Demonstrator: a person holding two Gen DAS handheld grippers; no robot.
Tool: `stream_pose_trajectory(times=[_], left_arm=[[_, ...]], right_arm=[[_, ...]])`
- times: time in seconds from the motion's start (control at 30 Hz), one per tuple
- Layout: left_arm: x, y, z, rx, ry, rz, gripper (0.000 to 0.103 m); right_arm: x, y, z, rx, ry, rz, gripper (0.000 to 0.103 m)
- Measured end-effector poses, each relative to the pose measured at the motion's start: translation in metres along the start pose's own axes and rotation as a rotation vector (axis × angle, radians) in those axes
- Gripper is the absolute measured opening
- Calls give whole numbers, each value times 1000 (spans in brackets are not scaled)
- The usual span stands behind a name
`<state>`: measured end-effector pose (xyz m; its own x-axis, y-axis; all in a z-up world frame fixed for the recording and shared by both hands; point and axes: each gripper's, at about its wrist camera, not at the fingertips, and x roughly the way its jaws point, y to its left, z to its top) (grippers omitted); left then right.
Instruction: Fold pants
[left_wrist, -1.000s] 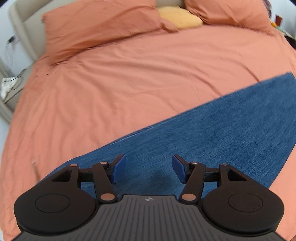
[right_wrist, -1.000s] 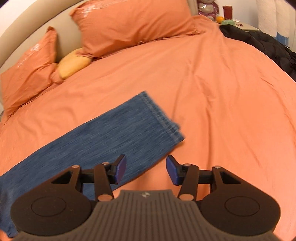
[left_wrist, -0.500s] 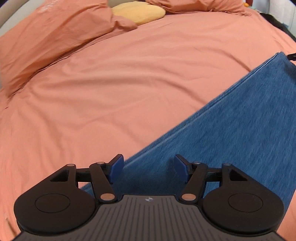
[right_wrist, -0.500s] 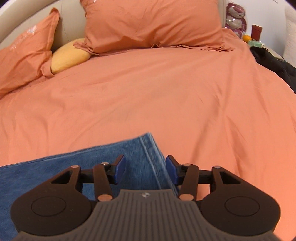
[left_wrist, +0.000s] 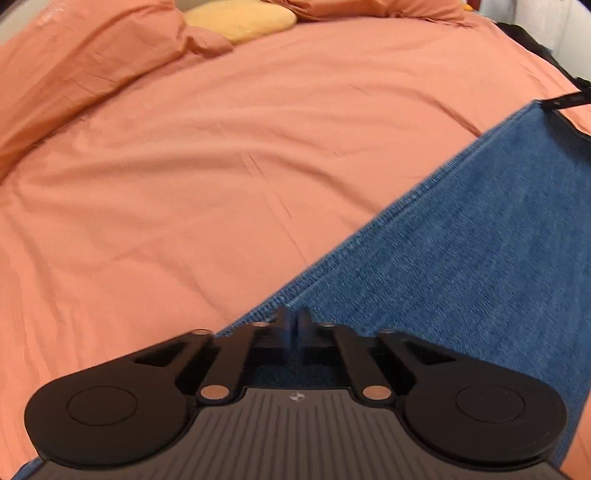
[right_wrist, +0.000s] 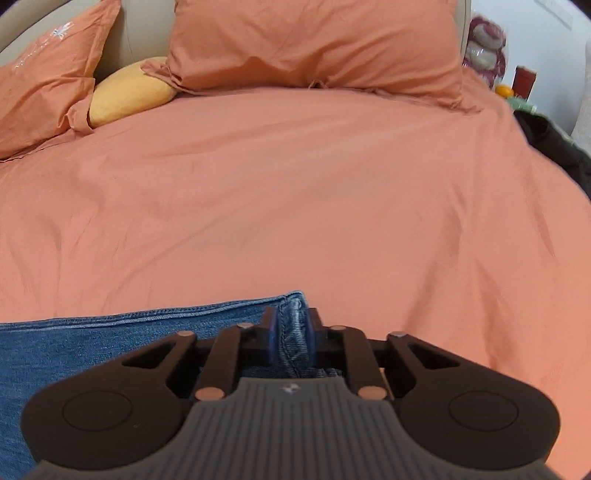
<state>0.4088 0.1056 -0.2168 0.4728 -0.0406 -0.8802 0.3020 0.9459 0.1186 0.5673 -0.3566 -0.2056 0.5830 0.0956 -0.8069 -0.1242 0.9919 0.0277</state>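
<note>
Across the orange bed the jeans lie flat as one long blue band, and that long axis is what the coming fold turns on. Seen from the left wrist, the band runs from the left gripper up and to the right, ending at a far corner where a dark bar, probably part of the right gripper, touches it. The two grippers thus sit at opposite ends of the same edge, each right at its own end, so neither has to reach.

The left gripper's jaws have just been closing and now stand together at the seamed edge of the denim; whether any cloth is actually pinched between the pads cannot be told, since the fingers blur into the fabric there.

The right gripper has also just been closing, and its blue pads plainly squeeze a bunched hem corner of the jeans, which stretch away to the left of that view.

Only the right wrist view shows this grip clearly, along with the pillows at the head of the bed. Only the left wrist view shows the length and lie of the band between the two hands. Judging by this, the next move is to lift both ends and carry them over together.
</note>
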Motion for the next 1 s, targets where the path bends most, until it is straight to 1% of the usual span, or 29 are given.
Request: stream_pose_trajectory(times=[0.03, 0.13, 0.27, 0.37, 0.4, 0.43, 0.5, 0.6, 0.63, 0.7, 0.77, 0.8, 0.83, 0.87, 0.9, 0.93, 1.0], left_arm=[[-2, -4, -1, 4, -11, 19, 0], [-10, -13, -2, 29, -46, 71, 0], [-25, -12, 0, 14, -94, 96, 0], [-32, -13, 6, 22, -120, 136, 0], [-34, -13, 9, 26, -130, 165, 0], [-34, -10, 13, 13, -137, 185, 0], [-31, 0, 20, -24, -129, 175, 0], [-26, 4, 24, -32, -107, 148, 0], [-25, 6, 22, -33, -98, 130, 2], [-24, 10, 21, -27, -80, 92, 19], [-28, 14, 15, -24, -63, 64, 27], [-30, 18, 12, -24, -56, 58, 33], [-31, 21, 9, -29, -42, 41, 38], [-32, 26, 7, -40, -30, 21, 47], [-33, 30, 4, -58, -21, 5, 51], [-34, 33, 1, -74, -14, 6, 51], [-36, 34, -4, -91, -14, 28, 51]], right_arm=[[-5, 2, -1, -16, -11, -9, 6], [-22, 8, -1, -60, -53, -34, 4], [-43, 15, 5, -99, -126, -62, 3], [-46, 20, 10, -116, -145, -82, 2], [-46, 21, 12, -117, -155, -89, 0], [-45, 22, 14, -114, -159, -114, 0], [-37, 19, 17, -83, -139, -115, 0], [-22, 24, 13, -112, -100, -136, 0], [-18, 24, 11, -116, -94, -142, 0], [-14, 22, 10, -108, -85, -140, 0], [-12, 20, 11, -105, -69, -145, 0], [-12, 19, 12, -110, -68, -171, 4], [-15, 16, 14, -108, -68, -179, 16], [-19, 11, 15, -95, -64, -170, 24], [-24, 6, 15, -75, -63, -157, 26], [-29, 2, 14, -52, -61, -141, 27], [-43, -7, 9, -10, -49, -106, 28]])
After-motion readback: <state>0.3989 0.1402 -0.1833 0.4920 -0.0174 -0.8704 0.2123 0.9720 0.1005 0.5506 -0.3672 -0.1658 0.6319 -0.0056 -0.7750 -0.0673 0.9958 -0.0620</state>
